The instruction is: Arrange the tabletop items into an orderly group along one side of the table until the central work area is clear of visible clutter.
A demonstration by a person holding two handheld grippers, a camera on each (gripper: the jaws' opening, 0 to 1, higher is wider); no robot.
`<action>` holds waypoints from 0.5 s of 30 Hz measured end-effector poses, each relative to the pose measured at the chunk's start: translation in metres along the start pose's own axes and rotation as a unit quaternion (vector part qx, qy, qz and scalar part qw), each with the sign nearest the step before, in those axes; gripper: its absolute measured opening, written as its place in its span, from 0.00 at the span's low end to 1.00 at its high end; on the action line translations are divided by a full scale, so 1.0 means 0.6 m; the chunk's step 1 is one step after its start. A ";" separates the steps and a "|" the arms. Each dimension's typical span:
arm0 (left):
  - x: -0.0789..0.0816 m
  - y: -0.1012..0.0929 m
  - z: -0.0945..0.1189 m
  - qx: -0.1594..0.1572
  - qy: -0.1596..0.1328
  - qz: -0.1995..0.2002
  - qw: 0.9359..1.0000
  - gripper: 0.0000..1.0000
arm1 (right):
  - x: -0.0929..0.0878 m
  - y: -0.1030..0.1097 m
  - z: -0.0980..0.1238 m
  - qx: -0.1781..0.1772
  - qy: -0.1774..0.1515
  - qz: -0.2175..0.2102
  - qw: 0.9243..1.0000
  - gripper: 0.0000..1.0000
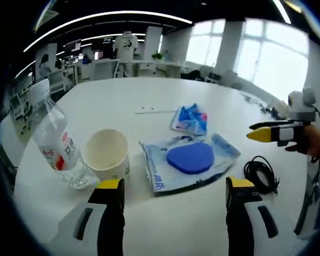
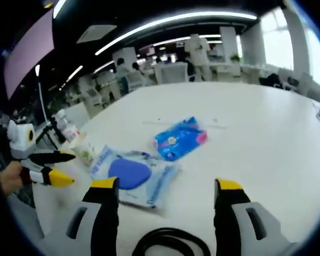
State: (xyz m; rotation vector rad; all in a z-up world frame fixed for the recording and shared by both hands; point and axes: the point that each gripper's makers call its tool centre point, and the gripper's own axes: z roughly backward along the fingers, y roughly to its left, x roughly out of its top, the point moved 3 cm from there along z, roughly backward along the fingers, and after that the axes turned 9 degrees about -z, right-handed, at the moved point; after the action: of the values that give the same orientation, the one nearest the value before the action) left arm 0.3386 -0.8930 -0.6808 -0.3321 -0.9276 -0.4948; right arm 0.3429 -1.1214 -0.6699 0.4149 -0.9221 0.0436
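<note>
On the white table (image 1: 149,90) a clear water bottle (image 1: 58,146) lies tilted beside a white paper cup (image 1: 108,154). Right of the cup lies a blue-and-white plastic packet (image 1: 213,146) with a blue oval pad (image 1: 190,158) on it. A small blue tissue pack (image 1: 191,118) sits just behind. A black coiled cable (image 1: 260,173) rests at the right. My left gripper (image 1: 175,186) hangs open just short of the cup and packet, holding nothing. My right gripper (image 2: 166,185) is open above the cable (image 2: 170,242), facing the packet (image 2: 154,184) and tissue pack (image 2: 180,137).
A thin white strip (image 1: 154,110) lies further back on the table. The right gripper (image 1: 250,131) enters the left gripper view from the right, and the left gripper (image 2: 69,169) shows at the left of the right gripper view. Desks, chairs and people stand beyond the table.
</note>
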 end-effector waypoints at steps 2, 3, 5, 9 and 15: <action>0.008 -0.002 -0.001 0.000 -0.007 -0.001 1.000 0.80 | 0.009 0.002 -0.004 0.006 -0.006 -0.001 1.000 0.78; 0.011 -0.004 -0.001 0.001 -0.008 -0.001 1.000 0.82 | 0.013 0.004 -0.005 0.008 -0.007 -0.004 1.000 0.80; 0.018 -0.007 -0.004 0.001 -0.012 -0.002 1.000 0.84 | 0.021 0.007 -0.007 0.013 -0.010 0.005 1.000 0.82; 0.037 -0.014 -0.008 0.001 -0.023 0.002 1.000 0.84 | 0.038 0.007 -0.012 0.020 -0.016 0.019 0.999 0.86; 0.049 -0.017 -0.020 0.006 -0.031 0.027 0.999 0.81 | 0.048 -0.003 -0.023 0.023 -0.005 0.031 0.999 0.85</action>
State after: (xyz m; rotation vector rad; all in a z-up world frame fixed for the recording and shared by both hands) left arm 0.3560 -0.9150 -0.6624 -0.3627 -0.9798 -0.4310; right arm 0.3713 -1.1221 -0.6550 0.4290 -0.9456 0.1200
